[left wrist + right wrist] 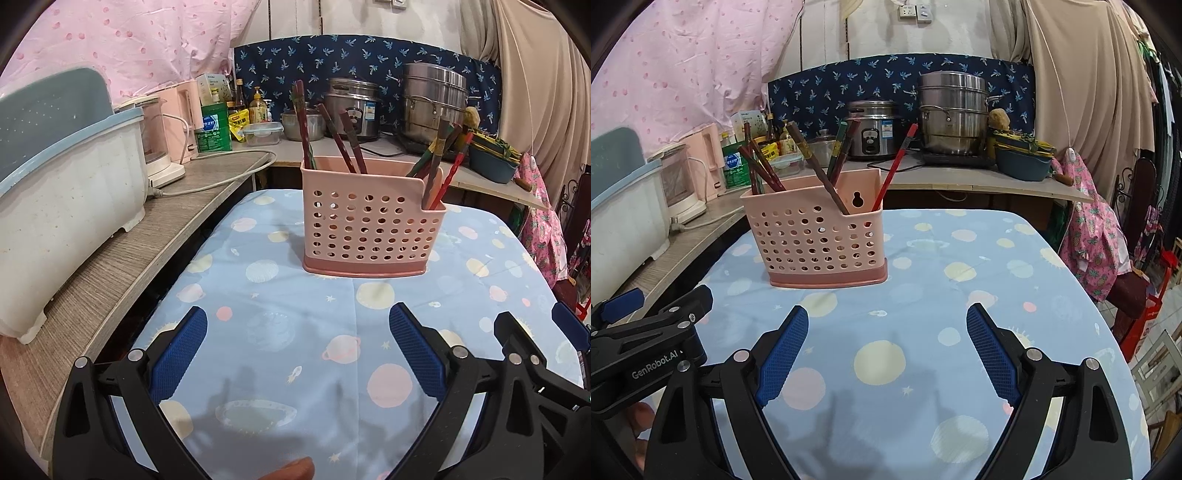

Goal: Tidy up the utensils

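Chopsticks point(338, 138) stand sorted in the pink perforated holder point(369, 232), which sits upright on the planet-print tablecloth point(295, 332), some in its taller compartment, others in the lower one. Both the left gripper point(298, 317) and the right gripper point(887, 317) hang back with fingers spread wide and empty, probably because nothing loose lies on the cloth to collect.
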